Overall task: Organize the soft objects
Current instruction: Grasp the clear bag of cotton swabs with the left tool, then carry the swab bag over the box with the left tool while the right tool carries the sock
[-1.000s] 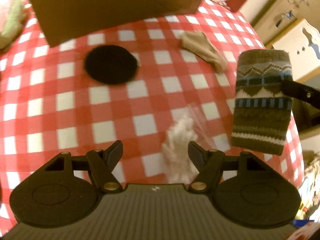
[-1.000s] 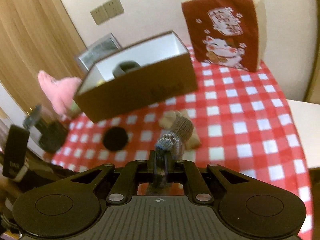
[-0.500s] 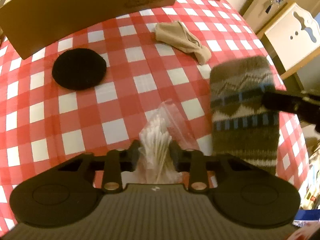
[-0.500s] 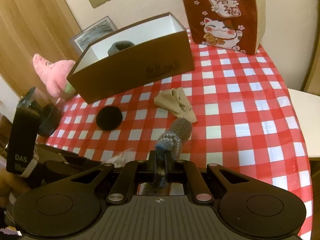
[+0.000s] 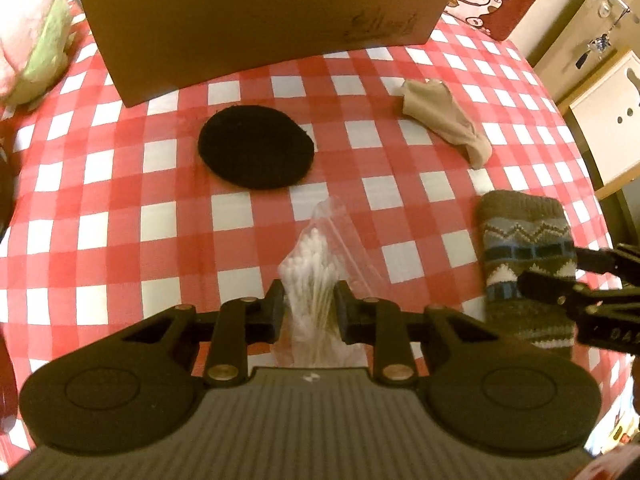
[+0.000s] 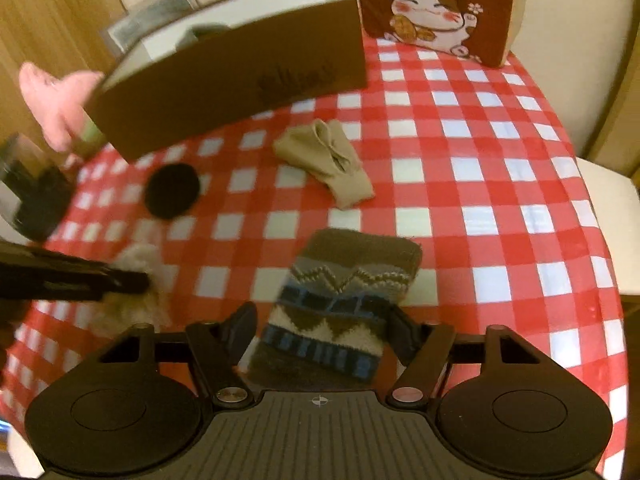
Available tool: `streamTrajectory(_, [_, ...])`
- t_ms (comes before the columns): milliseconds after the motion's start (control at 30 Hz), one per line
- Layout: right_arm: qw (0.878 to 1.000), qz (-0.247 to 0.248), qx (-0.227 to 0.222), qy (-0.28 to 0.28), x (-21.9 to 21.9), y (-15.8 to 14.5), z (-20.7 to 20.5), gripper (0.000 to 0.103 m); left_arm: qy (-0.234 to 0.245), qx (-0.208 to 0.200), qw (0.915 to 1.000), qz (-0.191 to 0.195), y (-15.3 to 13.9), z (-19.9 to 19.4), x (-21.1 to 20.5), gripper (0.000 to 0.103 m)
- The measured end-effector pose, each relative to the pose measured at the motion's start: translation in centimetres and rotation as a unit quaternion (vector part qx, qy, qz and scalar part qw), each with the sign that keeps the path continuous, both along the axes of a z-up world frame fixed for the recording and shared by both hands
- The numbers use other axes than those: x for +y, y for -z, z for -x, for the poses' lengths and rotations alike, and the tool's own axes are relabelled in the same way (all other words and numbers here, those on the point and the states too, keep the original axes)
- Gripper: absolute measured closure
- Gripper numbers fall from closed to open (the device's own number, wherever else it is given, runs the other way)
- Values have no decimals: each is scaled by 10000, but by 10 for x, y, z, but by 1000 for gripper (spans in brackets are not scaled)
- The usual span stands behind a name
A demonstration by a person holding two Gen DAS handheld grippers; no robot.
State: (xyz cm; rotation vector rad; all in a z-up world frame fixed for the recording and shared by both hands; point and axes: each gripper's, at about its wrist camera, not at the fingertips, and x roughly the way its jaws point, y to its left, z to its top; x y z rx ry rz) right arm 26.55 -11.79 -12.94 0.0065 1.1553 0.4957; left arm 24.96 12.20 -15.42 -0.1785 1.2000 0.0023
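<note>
My left gripper (image 5: 308, 304) is closing its jaws, and the pads press a clear bag of cotton swabs (image 5: 316, 256) on the checked tablecloth. A brown knitted patterned sock (image 6: 352, 276) lies flat on the cloth between the jaws of my right gripper (image 6: 322, 322), which are opening and stand clear of it. The same sock (image 5: 520, 232) shows at the right of the left wrist view. Farther back lie a beige sock (image 6: 328, 160) and a round black pad (image 6: 172, 190). A brown cardboard box (image 6: 232, 80), white inside, stands at the back with a dark item in it.
A red cushion with a lucky cat (image 6: 432, 4) stands at the back right. A pink and green plush (image 5: 32, 48) sits left of the box. The round table's edge (image 6: 600, 280) curves close on the right, with a white seat beyond.
The left gripper closed on the bag of swabs. The right gripper came down with the knitted sock, laid it on the cloth and opened its jaws.
</note>
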Motion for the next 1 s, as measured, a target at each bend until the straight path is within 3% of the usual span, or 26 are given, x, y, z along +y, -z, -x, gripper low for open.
streamTrajectory(200, [9995, 240, 212, 8, 7, 18, 2, 33, 19, 38, 10000, 29, 3, -2, -1, 79])
streamTrajectory(333, [9994, 337, 107, -66, 18, 23, 6, 33, 53, 38, 10000, 9, 4, -4, -3, 79])
streamTrajectory(367, [9991, 405, 21, -131, 21, 23, 8, 36, 61, 36, 10000, 6, 4, -4, -3, 79])
streamTrajectory(433, [9984, 476, -155, -274, 27, 24, 12, 53, 83, 26, 10000, -1, 3, -4, -4, 79])
streamTrajectory(533, [9974, 458, -350, -427, 28, 19, 16, 71, 100, 33, 9999, -11, 4, -5, -4, 79])
streamTrajectory(633, [9970, 397, -464, -485, 26, 15, 17, 76, 129, 28, 9999, -38, 3, -5, -5, 79])
streamTrajectory(1000, [9958, 16, -659, -631, 28, -4, 17, 77, 162, -86, 9998, -104, -7, -2, -4, 80])
